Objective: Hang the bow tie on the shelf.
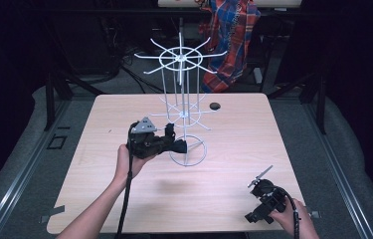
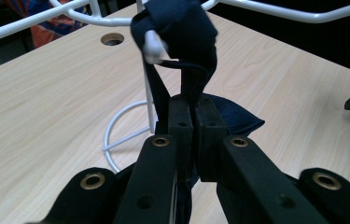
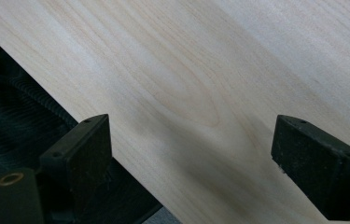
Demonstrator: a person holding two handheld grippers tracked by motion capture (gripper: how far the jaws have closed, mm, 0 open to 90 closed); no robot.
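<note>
Surface: carries a white wire rack near its far edge. Left gripper: fingers clamped on a dark cloth draped over a lower prong; ease it fully on before releasing. Right gripper: fingers spread, empty, near-right corner.

a pale wood-grain counter with a small round hole near its far edge stands on grey carpet. dark metal frame legs rise at both sides, and black cables trail across the floor behind. a red and blue plaid cloth hangs at the back. the room around is dim, nearly black.
</note>
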